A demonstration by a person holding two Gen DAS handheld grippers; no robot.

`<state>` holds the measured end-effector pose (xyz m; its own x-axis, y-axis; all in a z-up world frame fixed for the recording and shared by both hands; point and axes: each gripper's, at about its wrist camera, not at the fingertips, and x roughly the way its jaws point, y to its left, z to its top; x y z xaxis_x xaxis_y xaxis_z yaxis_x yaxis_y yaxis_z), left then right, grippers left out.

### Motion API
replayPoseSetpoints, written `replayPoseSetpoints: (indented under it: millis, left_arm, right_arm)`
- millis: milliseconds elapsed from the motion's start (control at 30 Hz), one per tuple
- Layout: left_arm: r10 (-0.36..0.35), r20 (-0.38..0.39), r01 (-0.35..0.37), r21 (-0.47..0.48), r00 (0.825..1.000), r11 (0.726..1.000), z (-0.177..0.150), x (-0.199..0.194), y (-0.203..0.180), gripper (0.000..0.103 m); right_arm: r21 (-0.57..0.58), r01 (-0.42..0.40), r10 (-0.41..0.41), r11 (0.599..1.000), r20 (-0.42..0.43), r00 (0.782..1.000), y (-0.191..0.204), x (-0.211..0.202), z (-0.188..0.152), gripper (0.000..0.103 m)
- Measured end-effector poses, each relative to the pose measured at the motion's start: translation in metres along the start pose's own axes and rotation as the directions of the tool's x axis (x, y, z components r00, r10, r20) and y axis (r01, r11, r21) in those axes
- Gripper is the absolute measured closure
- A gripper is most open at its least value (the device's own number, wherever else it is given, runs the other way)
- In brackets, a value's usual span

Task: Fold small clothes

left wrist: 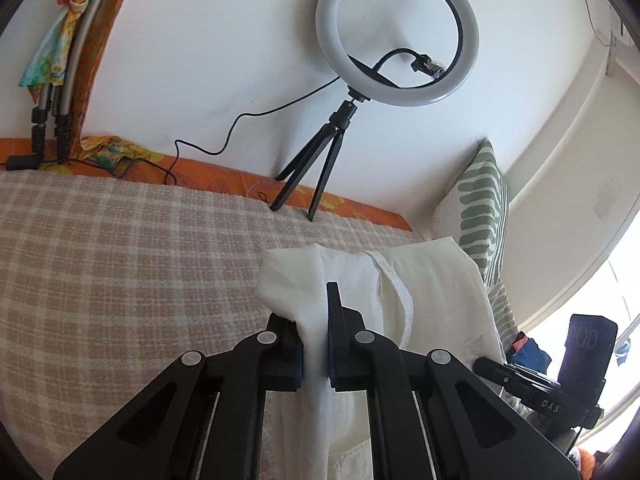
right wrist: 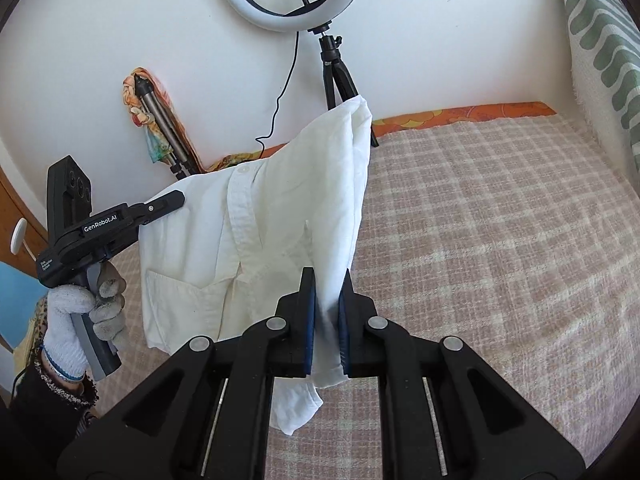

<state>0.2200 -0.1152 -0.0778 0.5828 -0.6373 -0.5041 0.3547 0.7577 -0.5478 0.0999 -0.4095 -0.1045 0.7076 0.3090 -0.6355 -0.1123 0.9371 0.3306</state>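
While both grippers pinch it (midair), shirt hangs.

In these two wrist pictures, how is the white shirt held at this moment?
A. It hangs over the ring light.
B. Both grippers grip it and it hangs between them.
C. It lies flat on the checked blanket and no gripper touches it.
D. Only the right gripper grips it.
B: the left gripper and the right gripper each pinch a fold of the white shirt, which hangs between them above the checked blanket.
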Motion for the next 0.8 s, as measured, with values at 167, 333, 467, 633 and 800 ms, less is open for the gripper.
replayPoseSetpoints:
  millis: [167,333,467,633,800]
  left_arm:
    - [-0.022,-0.014,0.023,0.064,1.0,0.998,0.01,0.044,-0.039,0.096]
    - [-0.011,-0.01,0.012,0.097,1.0,0.995,0.018,0.089,-0.064,0.096]
    - [0.007,-0.032,-0.002,0.139,0.999,0.99,0.02,0.127,-0.08,0.096]
    - [0.011,-0.046,-0.003,0.165,0.999,0.986,0.024,0.165,-0.094,0.096]
    - [0.031,-0.053,-0.021,0.18,0.998,0.984,0.026,0.197,-0.102,0.096]
  right_arm:
    - [0.035,0.068,-0.069,0.997,0.035,0.997,-0.046,-0.01,0.023,0.092]
    - [0.054,0.131,-0.134,0.99,0.069,0.989,-0.087,-0.009,0.048,0.092]
    - [0.066,0.182,-0.187,0.981,0.078,0.979,-0.12,0.001,0.062,0.093]
    - [0.091,0.224,-0.231,0.97,0.074,0.97,-0.16,0.018,0.078,0.093]
    - [0.114,0.265,-0.272,0.957,0.056,0.961,-0.196,0.04,0.089,0.093]
